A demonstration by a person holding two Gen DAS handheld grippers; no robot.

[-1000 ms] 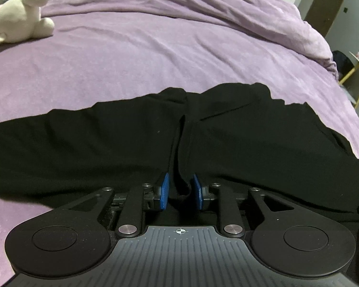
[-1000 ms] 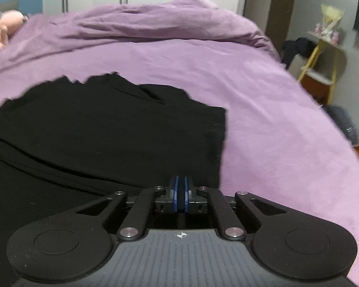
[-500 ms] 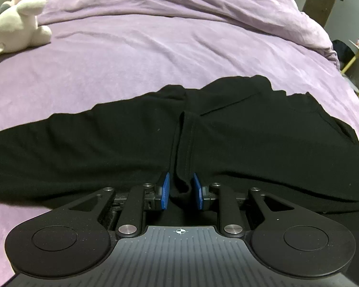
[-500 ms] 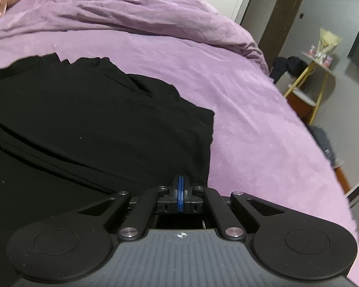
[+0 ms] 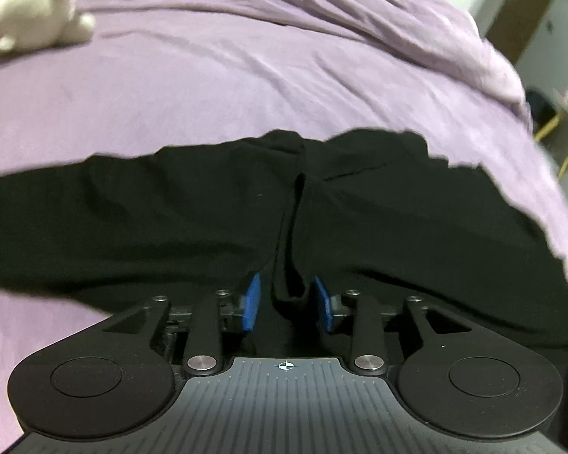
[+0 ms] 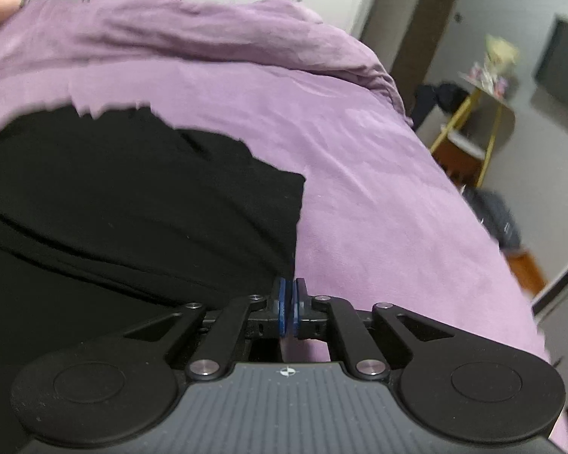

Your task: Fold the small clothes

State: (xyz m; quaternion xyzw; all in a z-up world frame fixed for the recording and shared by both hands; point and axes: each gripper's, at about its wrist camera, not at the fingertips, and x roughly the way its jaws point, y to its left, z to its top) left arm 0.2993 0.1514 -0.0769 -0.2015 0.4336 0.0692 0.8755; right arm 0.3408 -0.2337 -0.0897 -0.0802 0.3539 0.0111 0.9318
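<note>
Looking through the left wrist view: left gripper [image 5: 286, 304] set fairly wide, blue pads either side of a raised ridge of the black garment [image 5: 208, 219] but not visibly pressing it. Garment spread broad across the purple bed [image 5: 246, 87], far edge wavy, a seam or crease running from the ridge toward the middle. Plush toy [image 5: 38, 26] well apart at the far left corner. Likely trouble here: with pads this far apart, cloth slack between them could slide out on any lift, leaving this side flat while the other rises. Closing too shallow would catch only one layer; too deep would bunch the ridge and fold in a crease.

Turning to the right wrist view: right gripper [image 6: 288, 312] nearly closed, a thin sliver between the pads, sitting at the garment's [image 6: 113, 208] near right edge where black meets purple. Cannot tell whether cloth is actually pinched there or the edge merely runs beside it. Risk on this side: a hold on the very hem, or none at all, slipping under tension. Uneven pull between the two sides would skew the fold line. Yellow-legged side table [image 6: 484, 113] well clear of the bed.
</note>
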